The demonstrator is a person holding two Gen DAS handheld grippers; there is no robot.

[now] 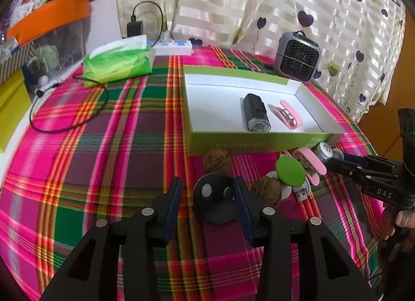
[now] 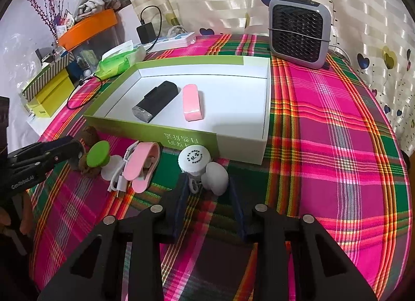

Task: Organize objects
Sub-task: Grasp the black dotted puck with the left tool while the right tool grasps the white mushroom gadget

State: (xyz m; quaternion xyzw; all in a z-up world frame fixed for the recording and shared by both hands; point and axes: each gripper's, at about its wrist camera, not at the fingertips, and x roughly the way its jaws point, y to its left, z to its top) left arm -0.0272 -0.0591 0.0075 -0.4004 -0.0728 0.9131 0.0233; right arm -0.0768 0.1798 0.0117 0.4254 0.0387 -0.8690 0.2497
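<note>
A green-sided white box (image 1: 259,142) (image 2: 241,145) holds a black torch (image 1: 255,113) (image 2: 155,101) and a pink case (image 1: 286,114) (image 2: 192,102). In front of it lie walnuts (image 1: 216,162), a green disc (image 1: 290,175) (image 2: 98,154), an open pink case (image 2: 141,167), a white cable (image 2: 120,181), a white cap (image 2: 194,159) and a white round piece (image 2: 214,177). My left gripper (image 1: 207,198) is open around a black round device (image 1: 216,202). My right gripper (image 2: 207,194) is open, fingertips either side of the white round piece.
A grey fan heater (image 1: 297,57) (image 2: 299,31) stands behind the box. A green tissue pack (image 1: 119,63), a power strip (image 1: 172,47) and a black cable (image 1: 67,117) lie at the back left. Yellow and orange boxes (image 2: 49,96) sit beyond the table's left edge.
</note>
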